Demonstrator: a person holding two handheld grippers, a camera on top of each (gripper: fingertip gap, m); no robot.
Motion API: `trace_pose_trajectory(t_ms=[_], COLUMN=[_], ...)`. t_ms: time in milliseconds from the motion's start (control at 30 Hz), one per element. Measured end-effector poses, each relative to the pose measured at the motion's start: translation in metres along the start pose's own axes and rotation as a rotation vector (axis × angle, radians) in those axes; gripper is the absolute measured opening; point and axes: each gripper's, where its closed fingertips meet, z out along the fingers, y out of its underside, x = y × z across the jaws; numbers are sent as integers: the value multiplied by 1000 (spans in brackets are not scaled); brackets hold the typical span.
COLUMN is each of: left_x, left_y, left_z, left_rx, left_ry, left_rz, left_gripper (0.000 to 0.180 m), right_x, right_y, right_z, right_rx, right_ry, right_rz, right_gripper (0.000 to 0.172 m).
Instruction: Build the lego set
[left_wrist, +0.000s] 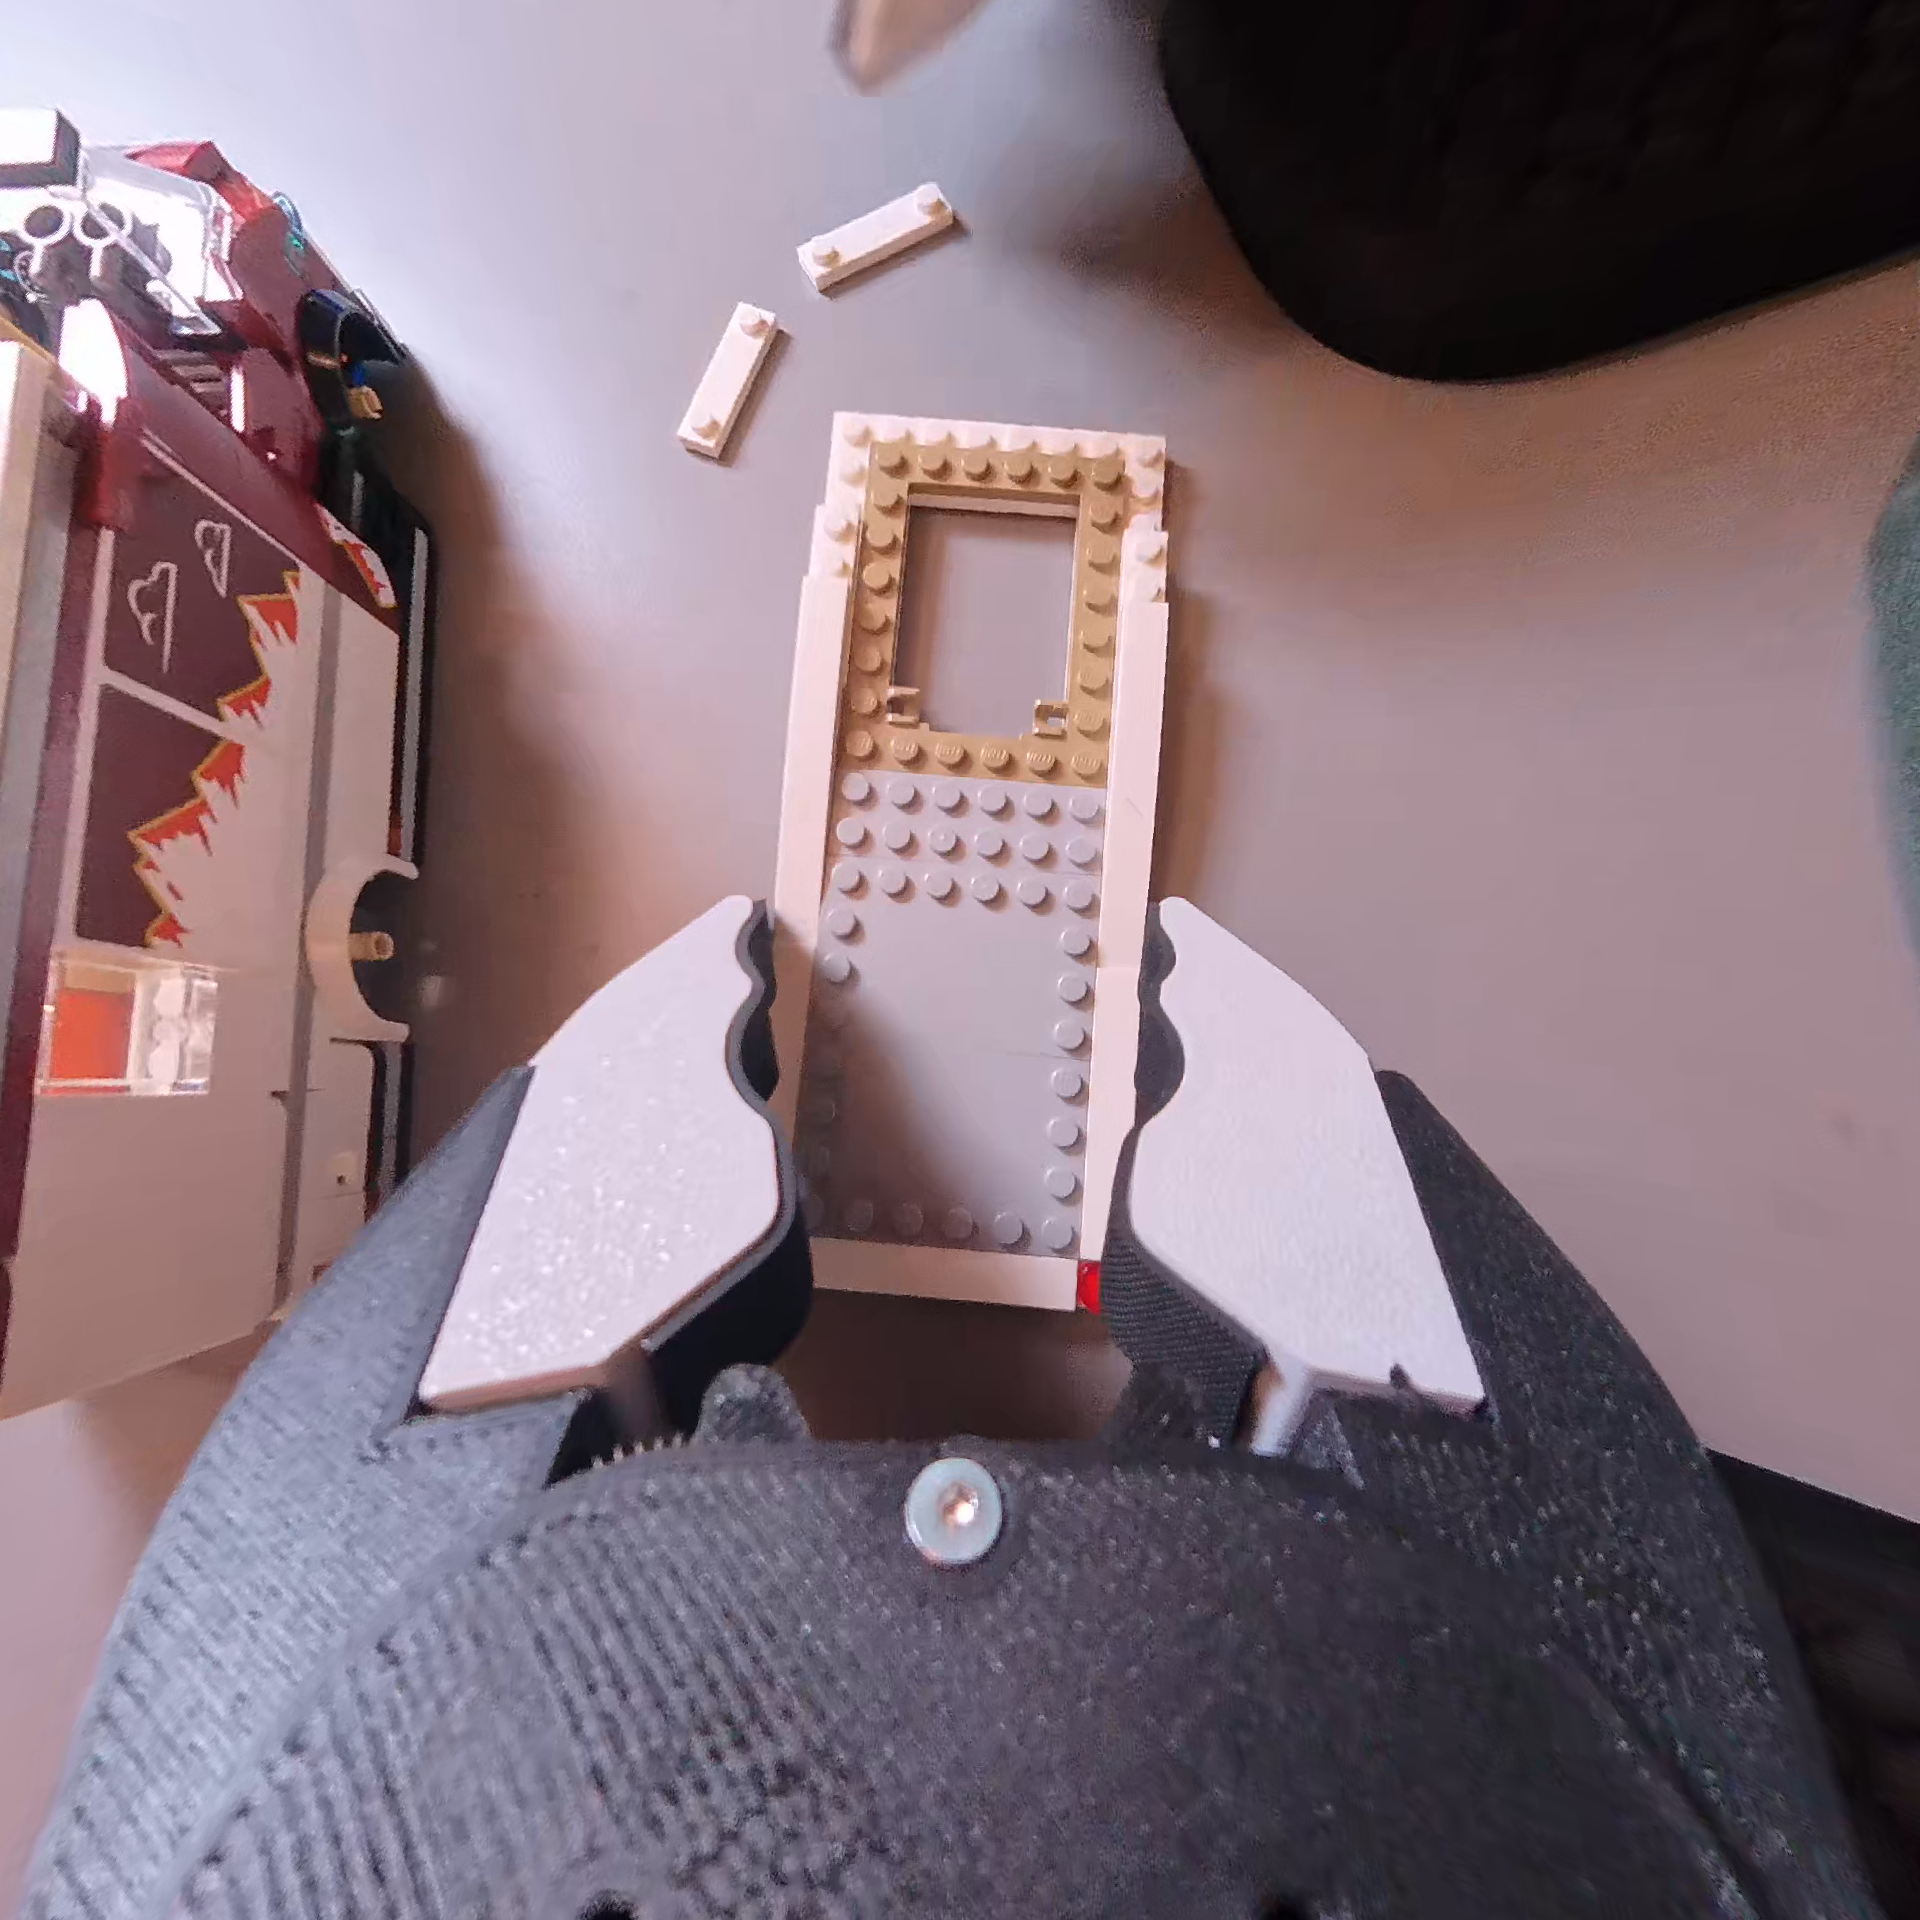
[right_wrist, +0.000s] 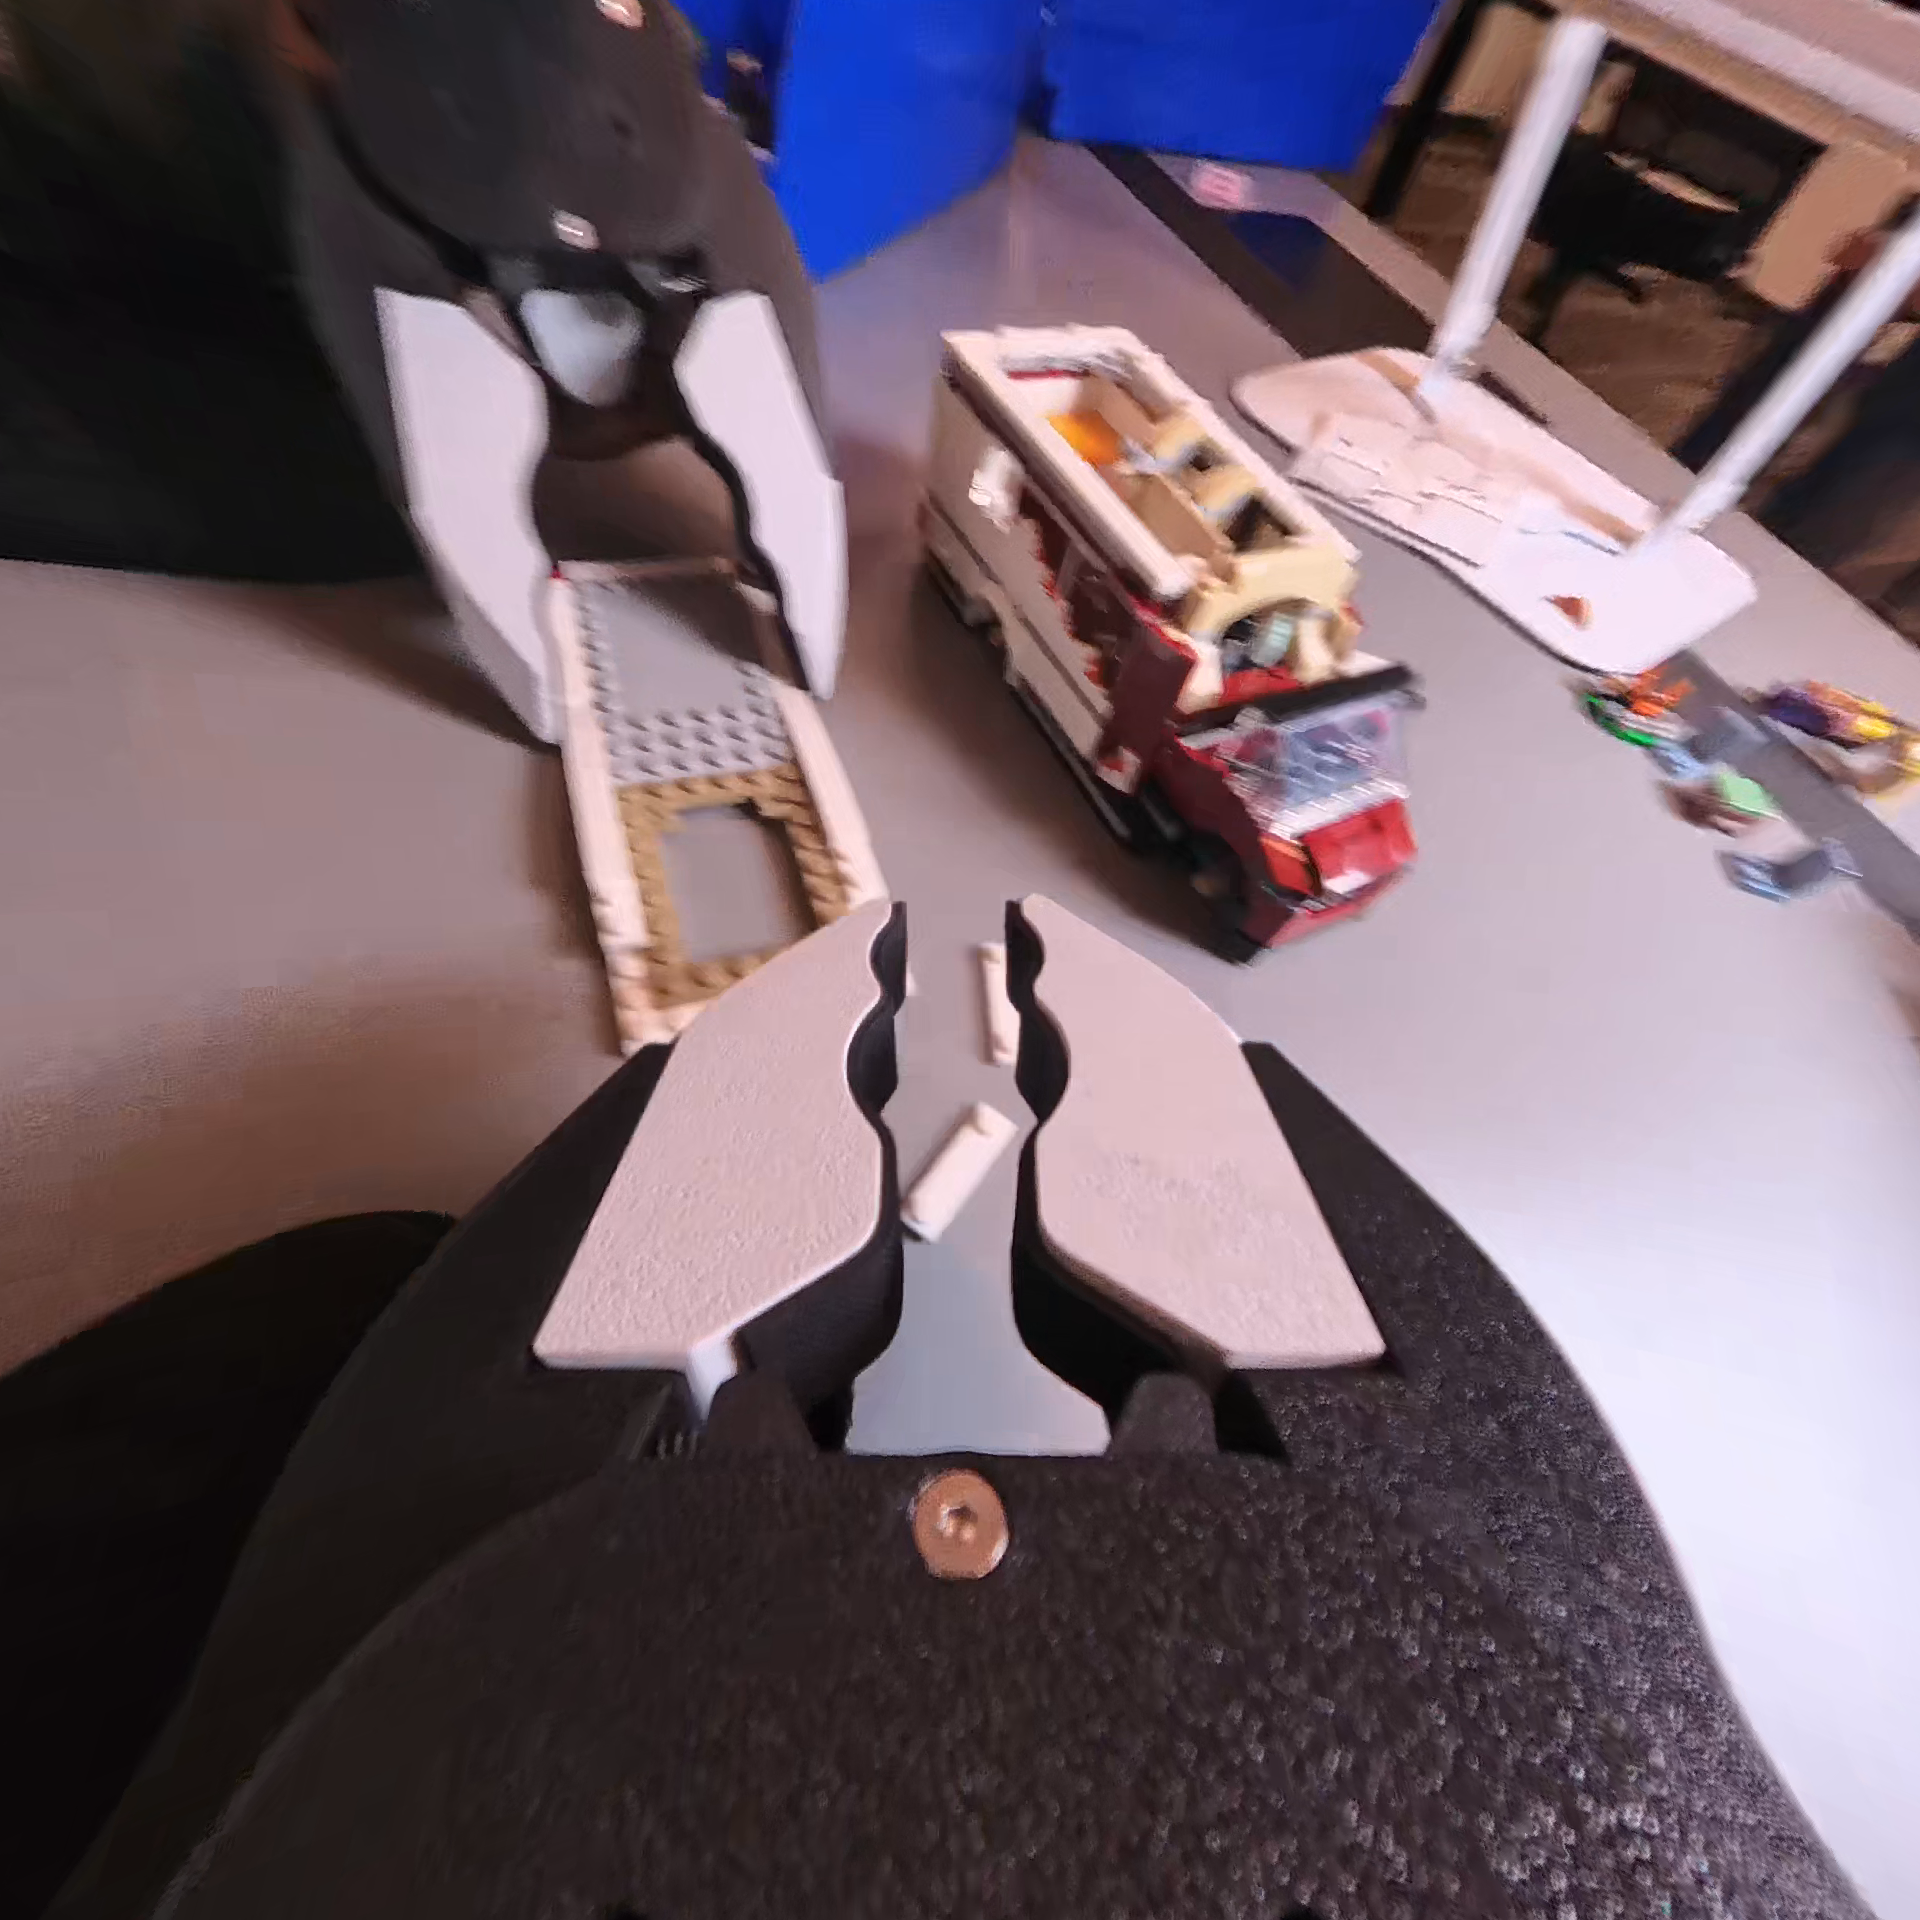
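Observation:
A long brick-built panel (left_wrist: 966, 987) lies flat on the grey table (left_wrist: 1455, 831). It has white side strips, a grey studded part and a tan frame with a rectangular hole. My left gripper (left_wrist: 961, 920) straddles its grey end, and both pads touch the white side strips. It shows the same way in the right wrist view (right_wrist: 675, 686), on the panel (right_wrist: 675, 790). My right gripper (right_wrist: 951, 925) hovers above the table, slightly open and empty. Two small white plates (right_wrist: 995, 1003) (right_wrist: 958, 1169) lie on the table below its fingers. They also show in the left wrist view (left_wrist: 878, 237) (left_wrist: 730, 379).
A brick-built red, dark red and white van (right_wrist: 1164, 644) stands right of the panel, and at the left in the left wrist view (left_wrist: 208, 727). A white stand base (right_wrist: 1496, 520), small colourful pieces (right_wrist: 1745, 758) and blue containers (right_wrist: 894, 125) lie farther off. Spacing between my two grippers at the tips: around 12 cm.

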Motion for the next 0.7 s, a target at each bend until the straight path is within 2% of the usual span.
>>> trace_pose_trajectory(t_ms=[100, 267, 500, 700], left_x=[0, 0, 3, 1], left_y=[0, 0, -3, -1], left_z=[0, -1, 1, 0], left_rx=[-1, 1, 4, -46], left_ry=[-4, -15, -10, -40], left_rz=[6, 26, 31, -9], left_gripper=[68, 71, 71, 68], right_x=[-29, -62, -76, -78], right_y=[-8, 3, 20, 17], right_z=[8, 21, 45, 49], right_rx=[-20, -188, -411, -449], right_ry=[-141, -291, -313, -292], right_rz=[-40, -114, -301, -406], right_gripper=[21, 22, 18, 14])
